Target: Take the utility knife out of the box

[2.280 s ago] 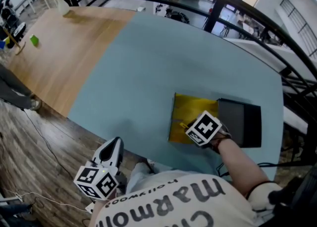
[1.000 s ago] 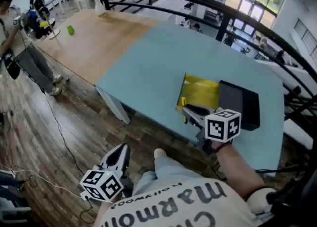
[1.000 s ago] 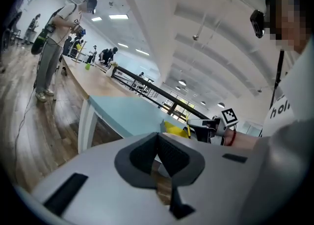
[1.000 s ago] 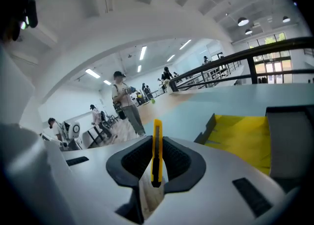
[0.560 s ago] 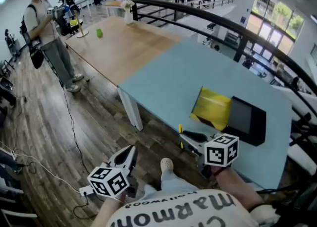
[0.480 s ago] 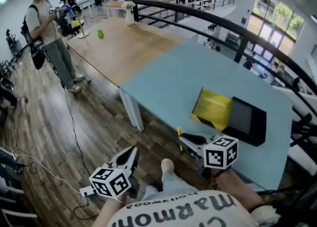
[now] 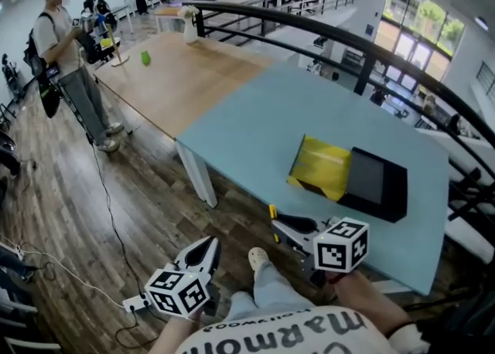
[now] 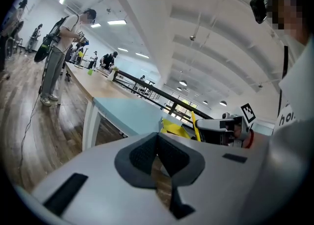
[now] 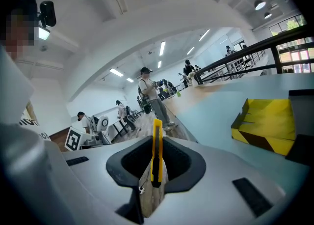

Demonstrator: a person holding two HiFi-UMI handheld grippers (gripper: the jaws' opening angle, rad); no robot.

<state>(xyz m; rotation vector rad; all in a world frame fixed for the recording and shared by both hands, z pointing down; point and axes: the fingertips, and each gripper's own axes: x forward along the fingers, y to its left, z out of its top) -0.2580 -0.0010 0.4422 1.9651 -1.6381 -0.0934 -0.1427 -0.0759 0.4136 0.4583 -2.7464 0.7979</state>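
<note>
My right gripper (image 7: 281, 226) is shut on a yellow utility knife (image 7: 272, 212), held off the near edge of the light-blue table (image 7: 255, 117). In the right gripper view the knife (image 9: 156, 153) stands upright between the pads, its blade end hidden. The yellow box (image 7: 319, 165) lies open on the table with its black part (image 7: 377, 182) beside it. It sits to the right of and beyond the knife, also in the right gripper view (image 9: 267, 123). My left gripper (image 7: 206, 247) hangs low over the floor, jaws together on nothing (image 8: 158, 138).
A wooden table (image 7: 182, 74) joins the blue one at the far left. A person (image 7: 66, 51) stands by it on the wood floor, with others behind. A black railing (image 7: 371, 55) curves past the table's far side. A cable (image 7: 100, 213) trails across the floor.
My right gripper has pulled back from the yellow box to beyond the table's near edge, with the knife in it. The left gripper has shifted only a little.
</note>
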